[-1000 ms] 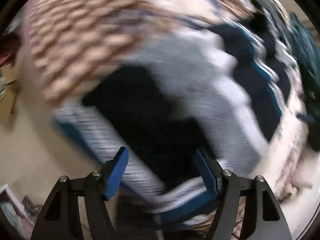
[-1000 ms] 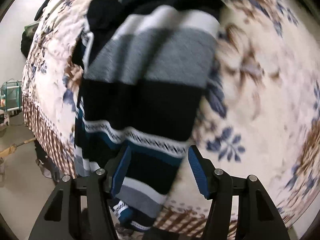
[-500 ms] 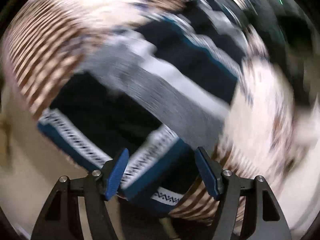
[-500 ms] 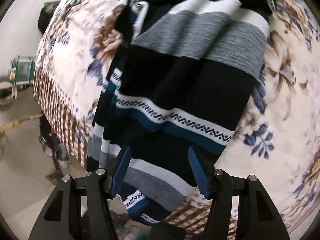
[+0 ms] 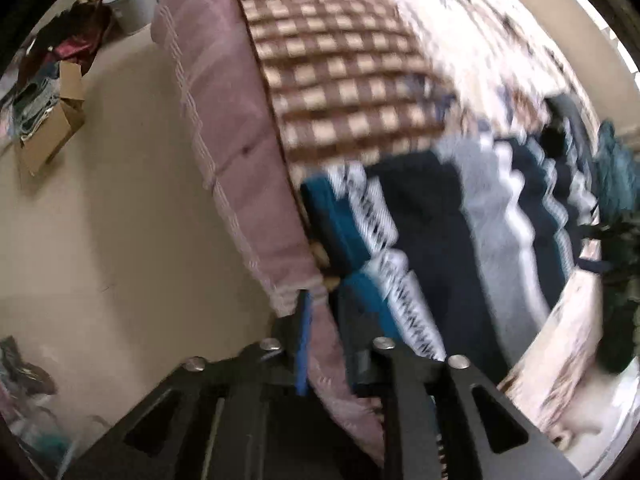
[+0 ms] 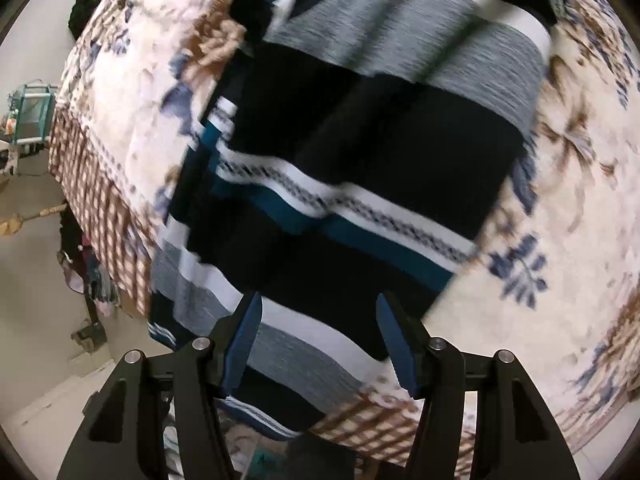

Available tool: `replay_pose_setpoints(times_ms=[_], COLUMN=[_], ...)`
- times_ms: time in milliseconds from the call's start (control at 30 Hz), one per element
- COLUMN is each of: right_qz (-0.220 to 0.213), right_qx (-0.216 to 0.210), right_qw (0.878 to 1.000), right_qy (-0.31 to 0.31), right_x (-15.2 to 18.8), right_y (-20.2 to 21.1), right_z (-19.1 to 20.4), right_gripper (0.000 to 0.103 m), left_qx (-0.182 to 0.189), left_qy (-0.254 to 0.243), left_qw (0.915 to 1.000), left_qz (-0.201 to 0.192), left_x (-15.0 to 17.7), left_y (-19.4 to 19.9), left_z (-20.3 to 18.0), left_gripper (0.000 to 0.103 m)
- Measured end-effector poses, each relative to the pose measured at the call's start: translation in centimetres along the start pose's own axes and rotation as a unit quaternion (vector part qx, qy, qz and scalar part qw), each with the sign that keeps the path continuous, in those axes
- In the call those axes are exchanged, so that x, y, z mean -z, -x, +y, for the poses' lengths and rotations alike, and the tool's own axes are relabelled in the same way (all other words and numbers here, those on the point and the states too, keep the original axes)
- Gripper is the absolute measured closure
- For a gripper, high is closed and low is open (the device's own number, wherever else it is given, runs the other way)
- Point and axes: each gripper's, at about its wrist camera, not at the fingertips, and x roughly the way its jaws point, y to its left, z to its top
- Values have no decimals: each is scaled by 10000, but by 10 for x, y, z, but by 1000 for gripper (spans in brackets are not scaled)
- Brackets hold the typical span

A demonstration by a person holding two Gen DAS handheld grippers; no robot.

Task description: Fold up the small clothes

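The striped sweater [image 6: 360, 152] looks soft and floppy; we'd grip its hem. Our left gripper [image 5: 326, 344] is closing on pink bedding [image 5: 240, 160]; the right gripper [image 6: 320, 344] stands spread, empty.

No writing, label, brand, number or sign can be read in either wrist view; the striped garment [image 6: 360, 168] carries only woven zigzag bands, not letters; the bedspread [image 6: 560, 240] shows flowers and checks, with no words; the cardboard box [image 5: 52, 128] on the floor has no print that can be made out; much of the left wrist view is blurred, so any small marking there cannot be told.
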Motion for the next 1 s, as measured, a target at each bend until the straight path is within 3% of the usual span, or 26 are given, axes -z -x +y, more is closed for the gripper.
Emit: replay_pose_setpoints(times_ms=[100,167,200,267,300,367,400,433,467,533,667,700,733,800,833,867,900,933,1000], right_qz=[-49,-96,-114,-151,-159,-232,-253,-280,-299,-451,-658,-696,-713,-623,-569,-464,-381,-327,-193], right_qx=[-237,-387,-417,-396,-328,19,164,256,295,198,50,-17,-73,-27,-29,-33,-31,-66,-70], right_qw=[9996,9989,9987,9984,9986,9990,9988,9982,9978,9963,9943,9939,9937,9946,9950,9960,9965,9966,9971], right_qy=[-127,-229,-273,-362,-377,-380,-391,-455,-518,-705,-835,-856,-863,-827,-820,-763,-744,-751,-734], right_x=[-17,-31,-39,-53,-59,-69,-72,-74,-75,-74,-66,-64,-63,-67,-67,-70,-73,-73,-78], right_y=[-6,-13,-19,-29,-34,-45,-49,-53,-55,-53,-41,-37,-33,-32,-34,-38,-40,-42,-45], right_z=[18,32,39,51,56,64,66,67,67,65,68,70,72,74,74,74,73,71,70], right_gripper=[41,41,41,41,41,44,59,82,88,95,96,96,96,96,96,95,94,94,94], left_qx=[443,503,425,-36,-132,-332,-320,-248,-180,-126,-87,-24,272,827,1090,1147,1145,1137,1107], left_qy=[-207,-620,-1079,-1729,-1974,-2575,-2771,-2820,-2827,-2753,-2236,-2125,-1872,-1547,-1484,-1561,-1685,-1767,-2041], left_qw=[9985,9965,9932,9849,9802,9657,9602,9590,9589,9611,9743,9769,9819,9845,9827,9804,9780,9764,9701], left_qz=[-233,-248,-143,-33,14,-75,-110,-146,-159,-153,-241,-222,-85,83,219,345,450,506,705], left_x=[-17,-24,-29,-24,-23,-19,-19,-19,-20,-23,-32,-35,-38,-41,-40,-39,-37,-39,-37], left_y=[6,-8,-21,-38,-48,-57,-59,-57,-56,-49,-28,-24,-23,-25,-26,-30,-35,-45,-58], left_z=[-14,-39,-56,-77,-87,-100,-103,-103,-101,-92,-67,-62,-56,-51,-47,-49,-54,-66,-79], left_gripper=[51,48,48,48,51,80,95,98,100,102,103,103,102,99,89,79,59,49,49])
